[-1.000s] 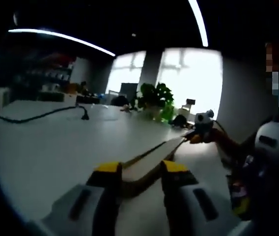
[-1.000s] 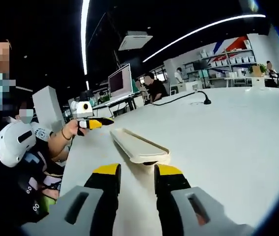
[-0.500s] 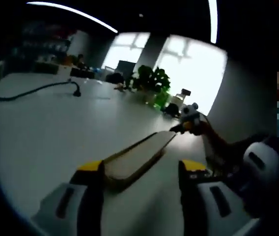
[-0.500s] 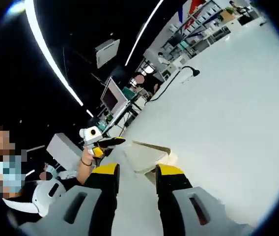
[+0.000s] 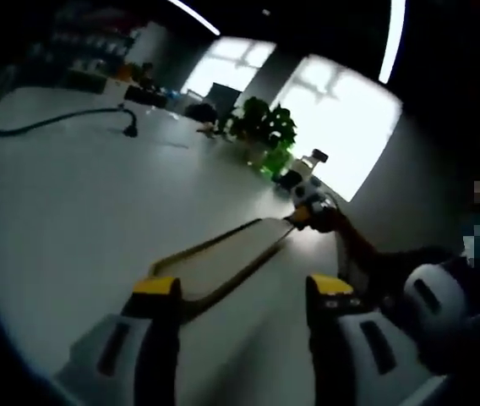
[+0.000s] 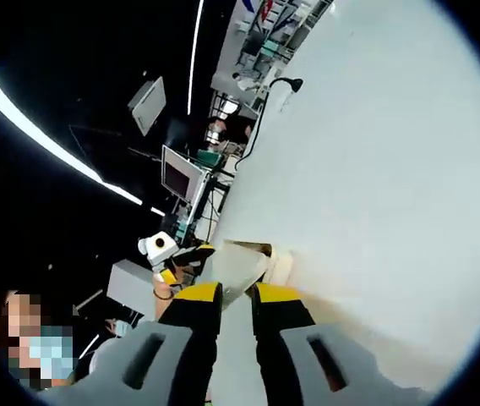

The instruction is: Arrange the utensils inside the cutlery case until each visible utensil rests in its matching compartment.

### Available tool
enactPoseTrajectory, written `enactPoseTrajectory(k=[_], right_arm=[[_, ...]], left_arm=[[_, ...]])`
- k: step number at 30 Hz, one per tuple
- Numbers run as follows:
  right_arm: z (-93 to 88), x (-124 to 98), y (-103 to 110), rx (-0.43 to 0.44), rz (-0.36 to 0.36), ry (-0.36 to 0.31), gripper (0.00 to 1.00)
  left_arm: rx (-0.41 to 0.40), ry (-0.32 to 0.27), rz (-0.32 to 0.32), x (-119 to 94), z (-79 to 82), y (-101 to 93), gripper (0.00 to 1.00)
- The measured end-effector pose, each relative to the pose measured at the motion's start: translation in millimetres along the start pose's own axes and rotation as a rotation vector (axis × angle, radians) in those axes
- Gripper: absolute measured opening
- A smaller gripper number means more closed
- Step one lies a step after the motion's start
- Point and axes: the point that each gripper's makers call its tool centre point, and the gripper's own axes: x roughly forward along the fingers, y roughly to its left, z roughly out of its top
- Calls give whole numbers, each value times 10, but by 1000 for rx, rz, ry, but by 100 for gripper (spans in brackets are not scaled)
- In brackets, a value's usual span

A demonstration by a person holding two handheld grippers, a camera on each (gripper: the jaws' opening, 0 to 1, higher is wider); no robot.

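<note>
Case point(image 5: 223, 264) lay on the table point(image 5: 62, 203), long axis running from your left gripper point(image 5: 240, 296) away to your right gripper point(image 5: 303, 216). Left jaws stood wide, empty, straddling the near end. Right gripper point(image 6: 226, 296) looked closed on the opposite end; utensils weren't discernible.

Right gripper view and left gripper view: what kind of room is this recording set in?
Probably an open-plan office or lab: a long white table, a monitor on a desk beyond it, storage shelves at the back, and a potted plant by bright windows.

Open office: monitor point(image 6: 178, 172), storage shelves point(image 6: 267, 34), potted plant point(image 5: 259, 128).
</note>
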Motion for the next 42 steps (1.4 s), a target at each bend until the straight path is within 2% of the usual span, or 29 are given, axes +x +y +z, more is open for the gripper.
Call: enactPoseTrajectory(k=[8,12,16,19,24,25,27,29,31,32,34,36,38,40,42], right_arm=[[-21,-5,26,-20,19,13,13],[22,-17,60,-10,40,-15,10],[101,-28,151,-6,57,-48,7],[159,-22,242,14,81,-79,4],[202,-7,260,100,86,-97,3],[226,-3,247,148,88,-114,3],[238,-3,227,203,101,-121,3],[212,-2,235,222,119,-99,3],[256,-5,282,276,153,-122,3],[238,-10,324,279,182,-103,3],[230,-10,340,247,175,-90,2],[246,-27,407,248,197,-84,2],[256,-51,497,252,226,-71,2],[263,-70,557,242,237,-65,2],[264,-94,603,234,249,-58,2]], left_arm=[[-3,7,-8,26,-45,15,61],[19,14,-7,28,-67,8,60],[105,27,1,27,-93,-17,61],[194,6,16,11,-38,-26,62],[273,2,40,21,-13,-9,70],[300,-5,54,28,4,25,71],[316,4,75,34,-1,78,71],[335,4,86,40,4,113,71],[344,22,96,50,-18,135,71],[363,32,105,53,-25,145,71],[447,52,131,54,-8,169,72],[524,73,167,62,28,199,73],[627,98,194,78,81,227,74],[701,144,228,83,101,278,74],[758,193,235,100,89,292,74]])
